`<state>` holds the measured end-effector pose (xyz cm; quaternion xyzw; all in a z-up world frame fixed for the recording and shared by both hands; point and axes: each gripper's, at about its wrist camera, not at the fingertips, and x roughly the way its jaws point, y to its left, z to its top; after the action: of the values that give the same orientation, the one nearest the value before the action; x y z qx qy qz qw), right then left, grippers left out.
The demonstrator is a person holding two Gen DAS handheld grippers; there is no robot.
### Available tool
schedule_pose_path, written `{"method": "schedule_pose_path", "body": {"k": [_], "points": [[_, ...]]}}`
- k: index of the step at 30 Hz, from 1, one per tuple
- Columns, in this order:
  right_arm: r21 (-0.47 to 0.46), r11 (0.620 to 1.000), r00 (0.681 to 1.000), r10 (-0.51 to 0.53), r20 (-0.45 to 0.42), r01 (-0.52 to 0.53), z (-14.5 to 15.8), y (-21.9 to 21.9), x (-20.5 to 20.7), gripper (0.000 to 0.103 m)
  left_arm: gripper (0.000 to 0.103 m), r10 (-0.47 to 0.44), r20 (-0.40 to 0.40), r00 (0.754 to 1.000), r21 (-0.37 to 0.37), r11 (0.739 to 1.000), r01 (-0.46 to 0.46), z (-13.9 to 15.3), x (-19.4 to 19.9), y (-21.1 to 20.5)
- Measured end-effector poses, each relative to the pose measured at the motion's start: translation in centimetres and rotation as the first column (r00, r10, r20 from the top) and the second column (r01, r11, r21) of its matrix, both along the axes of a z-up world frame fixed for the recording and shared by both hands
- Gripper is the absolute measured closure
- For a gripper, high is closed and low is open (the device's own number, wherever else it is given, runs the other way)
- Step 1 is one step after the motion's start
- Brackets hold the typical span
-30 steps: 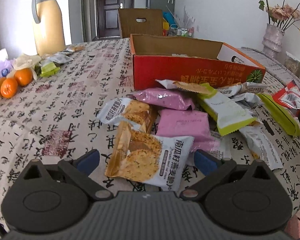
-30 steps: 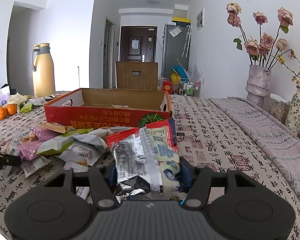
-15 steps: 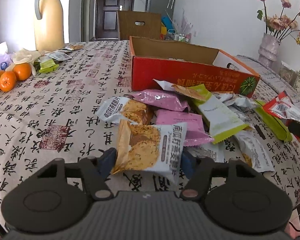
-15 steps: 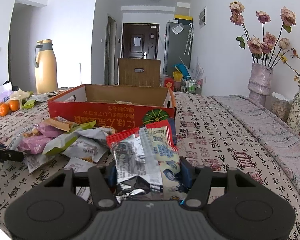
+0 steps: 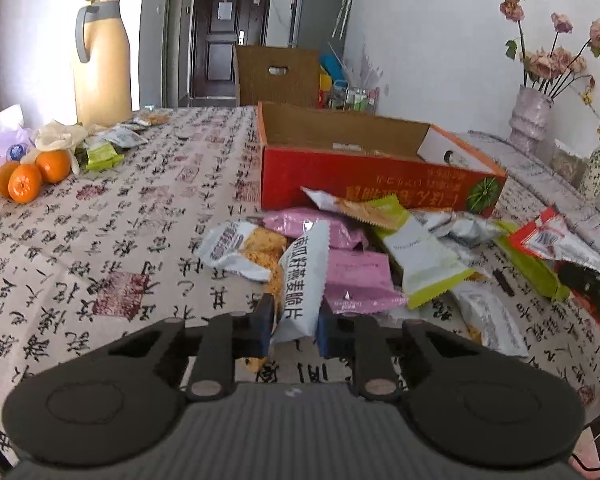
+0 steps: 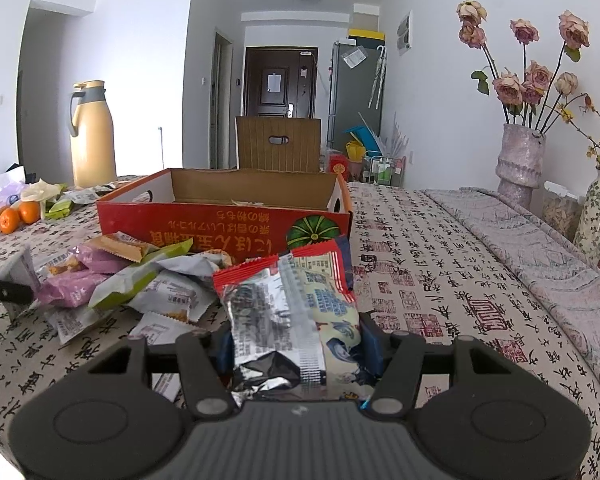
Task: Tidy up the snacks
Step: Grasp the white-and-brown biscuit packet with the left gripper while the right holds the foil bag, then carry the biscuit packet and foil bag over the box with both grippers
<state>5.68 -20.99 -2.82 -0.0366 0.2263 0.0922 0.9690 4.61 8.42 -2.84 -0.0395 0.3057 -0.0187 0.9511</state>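
My left gripper is shut on a white oat cracker packet, pinched edge-on and lifted above the table. Behind it lies a pile of snack packets, pink, green and silver, in front of an open red cardboard box. My right gripper is shut on a red and silver snack packet, held just in front of the red box. The pile of packets lies to its left. The left gripper's tip shows at the left edge of the right wrist view.
The table has a calligraphy-print cloth. Oranges, small packets and a yellow thermos jug stand at the far left. Vases with dried roses stand at the right. A brown carton sits behind the table.
My left gripper has closed on the oat cracker packet and lifted it, turning it edge-on. My right gripper has risen slightly with its packet still held.
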Motion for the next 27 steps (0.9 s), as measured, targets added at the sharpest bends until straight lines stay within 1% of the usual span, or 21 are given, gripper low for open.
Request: {"method": "schedule_pose_path", "body": {"k": [2, 7, 10, 19, 27], "points": [[0.001, 1.0, 1.0, 0.0, 0.001, 0.0, 0.0, 0.0, 0.0, 0.045, 0.082, 0.005, 0.005, 1.0, 0.005, 1.0, -0.005, 0.1, 0.0, 0.0], [0.0, 1.0, 1.0, 0.002, 0.001, -0.002, 0.1, 0.0, -0.1, 0.045, 0.089, 0.023, 0.022, 0.999, 0.002, 1.0, -0.023, 0.6, -0.1, 0.1], [0.001, 1.0, 1.0, 0.003, 0.001, -0.003, 0.1, 0.0, -0.1, 0.045, 0.089, 0.028, 0.039, 0.999, 0.008, 1.0, -0.028, 1.1, -0.3, 0.0], [0.011, 1.0, 1.0, 0.015, 0.013, -0.015, 0.5, 0.6, 0.1, 0.045, 0.089, 0.001, 0.104, 0.995, 0.013, 1.0, -0.002, 3.1, -0.1, -0.8], [0.025, 0.999, 0.998, 0.021, 0.054, -0.022, 1.7, 1.0, 1.6, 0.045, 0.089, -0.026, 0.175, 0.984, 0.013, 1.0, 0.024, 5.4, 1.8, -2.2]]}}
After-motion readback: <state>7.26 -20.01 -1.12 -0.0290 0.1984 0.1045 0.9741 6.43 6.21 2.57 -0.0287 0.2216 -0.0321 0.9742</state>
